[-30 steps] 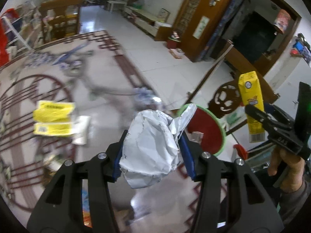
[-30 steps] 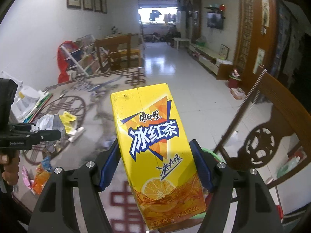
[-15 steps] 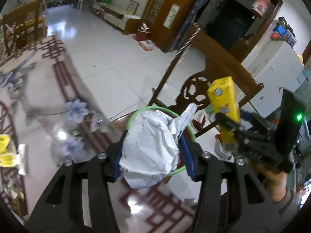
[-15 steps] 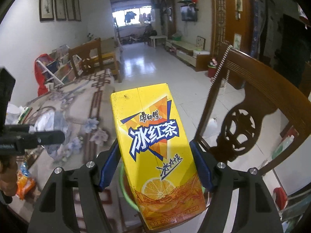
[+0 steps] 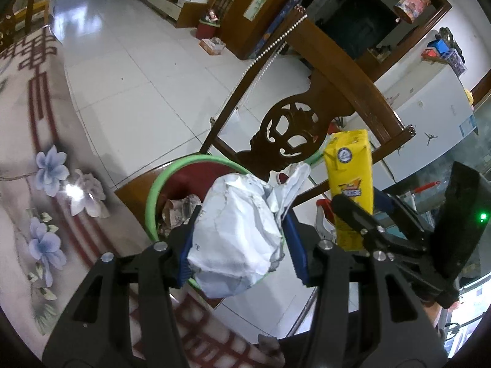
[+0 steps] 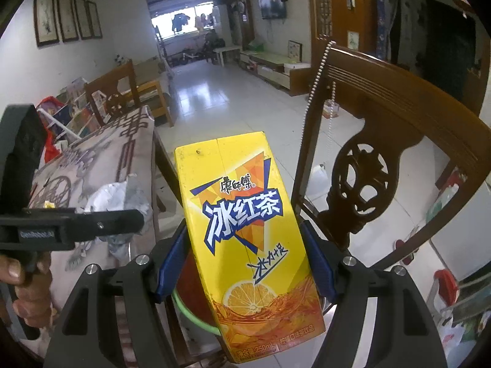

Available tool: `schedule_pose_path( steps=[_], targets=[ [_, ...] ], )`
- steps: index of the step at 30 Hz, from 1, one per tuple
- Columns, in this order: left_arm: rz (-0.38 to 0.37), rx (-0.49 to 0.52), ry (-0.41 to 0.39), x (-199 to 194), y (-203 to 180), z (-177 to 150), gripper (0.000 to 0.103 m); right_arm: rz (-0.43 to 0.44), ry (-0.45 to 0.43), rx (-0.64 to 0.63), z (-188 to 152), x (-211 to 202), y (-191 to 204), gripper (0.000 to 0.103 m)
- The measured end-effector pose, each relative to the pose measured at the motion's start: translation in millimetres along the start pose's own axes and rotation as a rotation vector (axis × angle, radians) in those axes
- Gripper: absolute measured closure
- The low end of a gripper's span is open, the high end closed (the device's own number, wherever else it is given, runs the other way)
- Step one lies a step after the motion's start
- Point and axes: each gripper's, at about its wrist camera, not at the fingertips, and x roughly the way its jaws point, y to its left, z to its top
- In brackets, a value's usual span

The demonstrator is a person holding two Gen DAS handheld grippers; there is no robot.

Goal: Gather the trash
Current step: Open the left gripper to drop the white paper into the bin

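My left gripper point(image 5: 237, 236) is shut on a crumpled white paper ball point(image 5: 236, 236) and holds it over the near rim of a red bin with a green rim point(image 5: 172, 174) that sits on a wooden chair. The paper ball also shows in the right wrist view point(image 6: 116, 199). My right gripper point(image 6: 245, 263) is shut on a yellow iced-tea carton point(image 6: 248, 227), upright, just right of the left gripper; the carton shows in the left wrist view point(image 5: 351, 184). The bin's green rim point(image 6: 190, 316) peeks out below the carton. Crumpled trash point(image 5: 176, 211) lies inside the bin.
The carved wooden chair back point(image 5: 307, 116) rises right behind the bin and shows in the right wrist view point(image 6: 368, 165). The table with a floral cloth point(image 5: 40, 184) lies to the left. White tiled floor point(image 5: 138, 70) stretches beyond.
Both grippers have swung away from the table toward the chair; the paper ball and the carton now hang at the bin, closer together.
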Motion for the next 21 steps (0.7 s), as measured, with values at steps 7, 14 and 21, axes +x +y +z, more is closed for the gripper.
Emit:
schedule_pose_path(
  steps=[7, 14, 21],
  targets=[
    [-0.015, -0.008, 0.023, 13, -3, 6, 0.050, -0.003, 0.002, 0.049, 2, 0, -11, 0.035],
    [-0.038, -0.041, 0.012, 14, -7, 11, 0.024, -0.003, -0.001, 0.051, 2, -3, -12, 0.035],
    [-0.032, -0.046, -0.005, 7, -9, 13, 0.016, 0.000, -0.002, 0.055, 4, -4, -9, 0.035]
  ],
)
